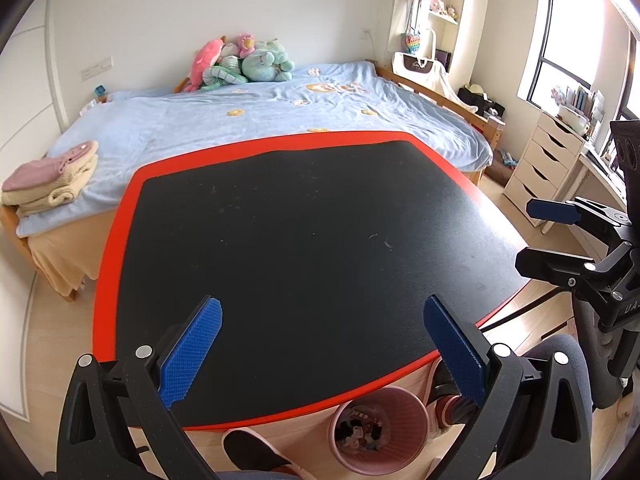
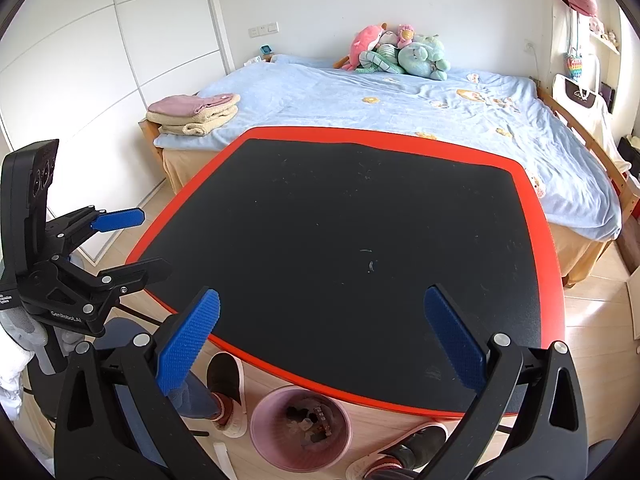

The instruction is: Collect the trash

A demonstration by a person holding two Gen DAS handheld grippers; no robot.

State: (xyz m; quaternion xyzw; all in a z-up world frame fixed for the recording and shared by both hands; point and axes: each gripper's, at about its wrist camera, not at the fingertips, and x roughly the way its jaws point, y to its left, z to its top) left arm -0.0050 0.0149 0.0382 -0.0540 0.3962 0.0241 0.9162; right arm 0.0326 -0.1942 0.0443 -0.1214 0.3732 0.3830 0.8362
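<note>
Grippers left (image 1: 322, 348), right (image 2: 320, 340) agape above table (image 1: 280, 220); bin (image 1: 380, 428) below.

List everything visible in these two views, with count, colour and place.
table: one, black top with red rim, in front of the bed.
bin: one, pink, on the floor under the table's near edge, scraps inside.
bed: one, light blue cover, behind the table.
plush toys: a pile, pink and green, at the bed's head.
folded towels: one stack, pink on cream, at the bed's corner.
drawer unit: one, white, by the window.
left claw: blue pads, open, empty.
right claw: blue pads, open, empty.
feet: two, in dark slippers, beside the bin.
</note>
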